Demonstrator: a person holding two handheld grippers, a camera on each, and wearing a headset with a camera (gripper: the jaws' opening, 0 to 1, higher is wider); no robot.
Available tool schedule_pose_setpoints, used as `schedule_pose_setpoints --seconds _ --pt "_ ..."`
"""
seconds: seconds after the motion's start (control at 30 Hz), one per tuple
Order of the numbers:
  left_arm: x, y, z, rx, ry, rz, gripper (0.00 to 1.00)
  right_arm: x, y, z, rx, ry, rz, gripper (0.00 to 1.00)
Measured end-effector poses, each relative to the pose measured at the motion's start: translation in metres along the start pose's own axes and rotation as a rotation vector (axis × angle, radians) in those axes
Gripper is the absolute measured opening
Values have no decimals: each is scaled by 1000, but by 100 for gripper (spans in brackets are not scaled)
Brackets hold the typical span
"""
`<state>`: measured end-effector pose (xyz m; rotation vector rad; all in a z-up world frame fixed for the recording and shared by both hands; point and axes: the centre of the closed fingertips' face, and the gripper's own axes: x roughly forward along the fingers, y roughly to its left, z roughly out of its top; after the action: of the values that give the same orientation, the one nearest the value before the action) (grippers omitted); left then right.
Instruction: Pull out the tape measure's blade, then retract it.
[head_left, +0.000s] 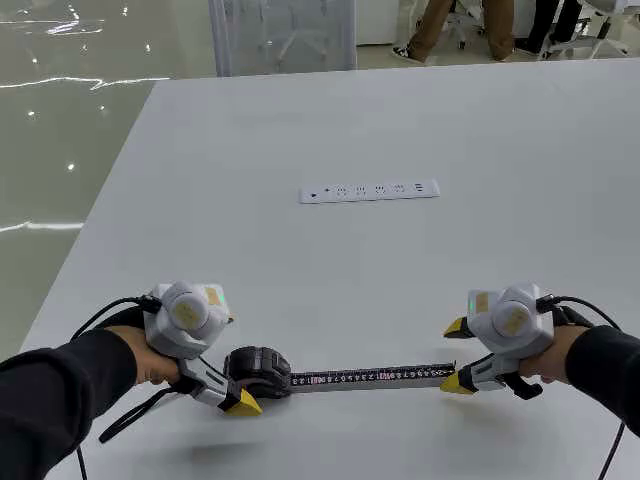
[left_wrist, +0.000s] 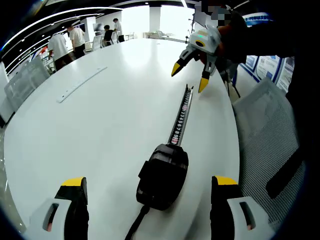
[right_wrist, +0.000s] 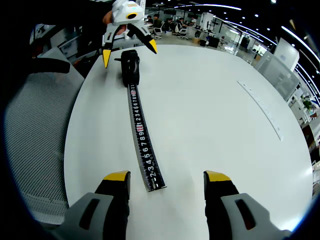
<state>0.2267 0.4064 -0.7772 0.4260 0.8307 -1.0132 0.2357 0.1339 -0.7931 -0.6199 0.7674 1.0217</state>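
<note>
The black tape measure lies on the white table near its front edge. Its blade is pulled out flat to the right. My left gripper is open, and the case sits between its yellow-tipped jaws without touching them. My right gripper is open at the blade's end. In the right gripper view the end hook rests on the table between the spread jaws of my right gripper, nearer the left one. The blade runs back to the case and my left gripper.
A white power strip lies mid-table, beyond the tape. The table's left edge drops to a glossy floor. A mesh chair stands close by me, and people stand far off.
</note>
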Motion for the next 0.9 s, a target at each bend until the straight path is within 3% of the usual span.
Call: schedule_pose_setpoints --seconds 0.07,0.1,0.2,0.23,0.27,0.3,0.37,0.47,0.67,0.77,0.9 --pt "-4 3 3 -33 -60 26 100 -5 -2 3 40 -37 -24 70" --pt "-7 2 2 -76 -89 32 100 -11 -3 5 48 -59 -49 72" --pt "-15 -2 -1 -153 -139 54 100 -29 -4 1 74 -74 -106 76" --pt "-19 -4 -3 -168 -137 56 99 -35 -4 1 80 -91 -128 76" --pt "-26 -1 -1 -170 -177 101 94 -42 -2 -1 123 -120 -145 77" --pt "-31 -1 2 -179 -220 115 92 -47 -1 -4 150 -129 -155 79" --pt "-37 -3 -2 -260 -266 114 95 -60 3 -7 202 -175 -187 84" --pt "-44 -5 -13 -294 -286 155 97 -73 8 -19 253 -199 -240 88" --pt "-51 -27 -34 -310 -297 182 100 -83 30 -29 337 -254 -248 100" --pt "-53 -27 -45 -317 -290 197 100 -86 38 -27 332 -274 -251 100" --pt "-64 -26 -41 -303 -325 207 100 -90 45 -32 301 -268 -242 100"
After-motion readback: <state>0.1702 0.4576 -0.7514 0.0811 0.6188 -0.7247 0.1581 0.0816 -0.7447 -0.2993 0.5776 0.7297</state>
